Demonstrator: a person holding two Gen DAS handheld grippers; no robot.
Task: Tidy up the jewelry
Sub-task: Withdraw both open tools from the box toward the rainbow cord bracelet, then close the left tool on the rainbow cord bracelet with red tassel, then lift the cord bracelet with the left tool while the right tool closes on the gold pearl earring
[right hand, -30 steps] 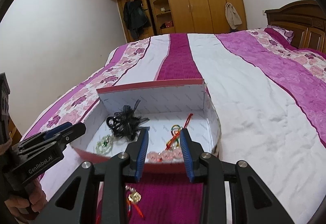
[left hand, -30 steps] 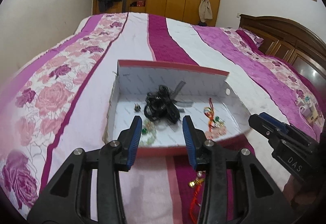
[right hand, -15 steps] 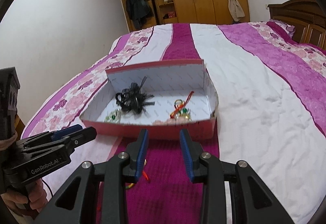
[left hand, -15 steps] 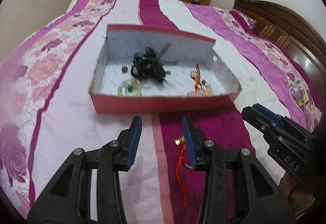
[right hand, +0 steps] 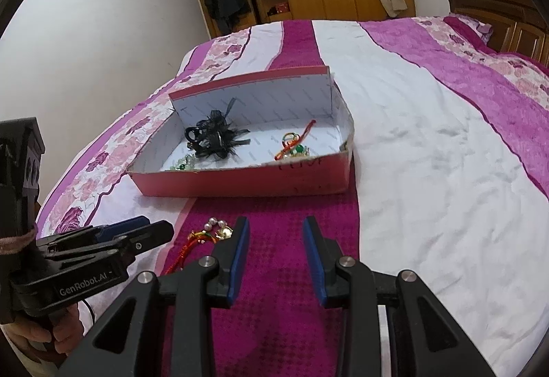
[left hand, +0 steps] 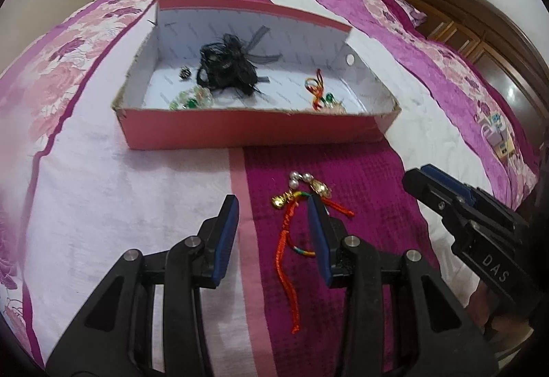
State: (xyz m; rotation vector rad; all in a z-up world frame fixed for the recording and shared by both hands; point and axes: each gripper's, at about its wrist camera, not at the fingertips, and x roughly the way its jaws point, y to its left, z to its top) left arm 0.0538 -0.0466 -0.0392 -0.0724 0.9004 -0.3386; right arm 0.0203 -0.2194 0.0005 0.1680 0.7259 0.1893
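while both tools gape empty, red box (left hand: 247, 131) with black hair bow (left hand: 228, 66), beaded bracelets

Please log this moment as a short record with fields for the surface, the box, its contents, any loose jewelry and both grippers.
surface: bed with striped floral bedspread
box: open red cardboard box, white inside, lying on the bedspread
in box: black ribbon hair piece, green bead bracelet, red knotted cord charm, small dark bead
loose jewelry: red cord charm with gold and pearl beads on the bedspread, in front of the box
left gripper: jaws apart, empty, above the charm
right gripper: jaws apart, empty
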